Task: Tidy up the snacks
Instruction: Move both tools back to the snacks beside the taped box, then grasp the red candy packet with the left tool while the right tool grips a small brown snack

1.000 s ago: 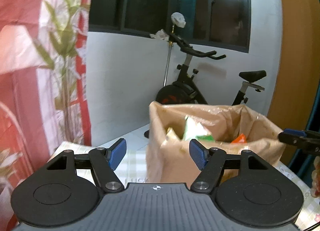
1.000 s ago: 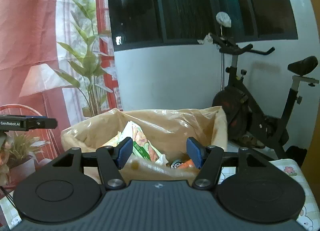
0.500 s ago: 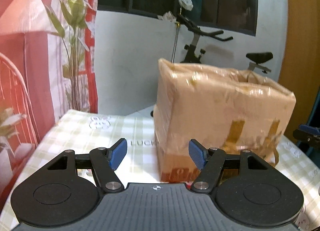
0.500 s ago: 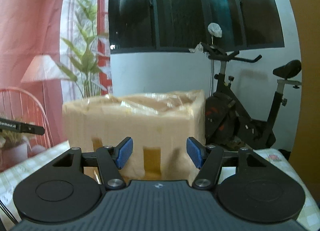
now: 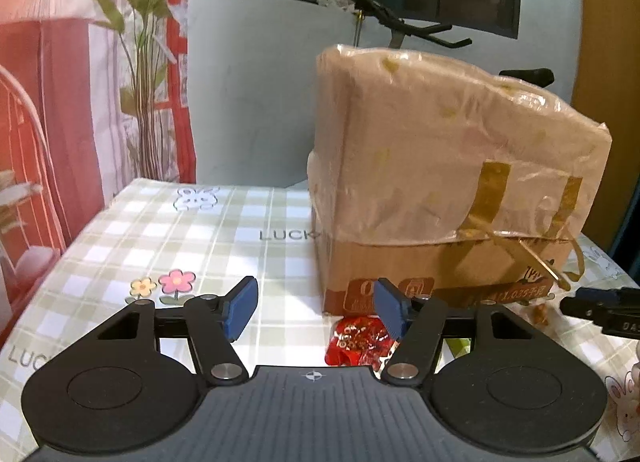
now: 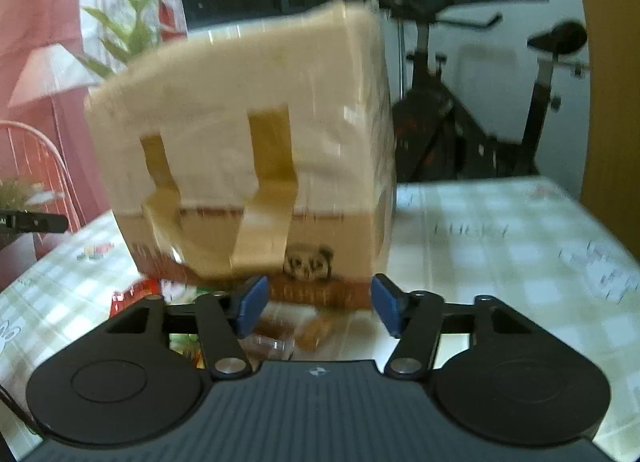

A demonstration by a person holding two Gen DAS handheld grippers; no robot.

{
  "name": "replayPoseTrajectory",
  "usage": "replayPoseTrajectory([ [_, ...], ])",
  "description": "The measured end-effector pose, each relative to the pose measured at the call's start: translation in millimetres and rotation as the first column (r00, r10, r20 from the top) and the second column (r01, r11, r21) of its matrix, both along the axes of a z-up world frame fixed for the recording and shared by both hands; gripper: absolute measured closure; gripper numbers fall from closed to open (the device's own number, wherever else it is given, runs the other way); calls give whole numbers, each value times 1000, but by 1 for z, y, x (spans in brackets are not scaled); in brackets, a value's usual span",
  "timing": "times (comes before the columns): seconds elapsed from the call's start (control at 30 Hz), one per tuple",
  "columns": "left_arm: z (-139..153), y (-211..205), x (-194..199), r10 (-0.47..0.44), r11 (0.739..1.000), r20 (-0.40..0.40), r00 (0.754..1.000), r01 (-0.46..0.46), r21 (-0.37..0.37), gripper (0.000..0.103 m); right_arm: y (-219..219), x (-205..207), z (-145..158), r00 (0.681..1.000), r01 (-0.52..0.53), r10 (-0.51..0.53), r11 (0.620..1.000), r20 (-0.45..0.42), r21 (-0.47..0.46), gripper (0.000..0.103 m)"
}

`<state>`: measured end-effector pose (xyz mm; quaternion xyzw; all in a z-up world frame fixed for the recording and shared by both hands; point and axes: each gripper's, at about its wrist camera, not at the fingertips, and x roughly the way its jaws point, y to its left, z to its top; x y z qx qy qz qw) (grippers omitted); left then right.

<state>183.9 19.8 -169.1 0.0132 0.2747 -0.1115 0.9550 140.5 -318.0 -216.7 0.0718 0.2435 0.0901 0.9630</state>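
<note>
your left claw (image 5: 316,312) and right claw (image 6: 316,306), both spread, empty and just narrowing, face the box (image 5: 440,181) at twelve o'clock; a red snack (image 5: 356,344), perhaps others, waits loose on the tabletop (image 5: 180,238).

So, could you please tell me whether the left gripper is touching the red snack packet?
Cannot tell: in the left wrist view the red snack packet lies beneath the open left gripper, no gap or contact visible.
</note>
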Motion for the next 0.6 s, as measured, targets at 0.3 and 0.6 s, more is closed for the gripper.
replayPoseTrajectory([
  [0.3,-14,-3,6,-10,1000,-29,1000,10,0,37,11,28,-24,989,19,-14,999,-148,32,55],
  [0.6,-29,-12,9,-23,1000,-69,997,22,-4,36,12,40,-33,984,61,-61,998,-165,-6,82],
])
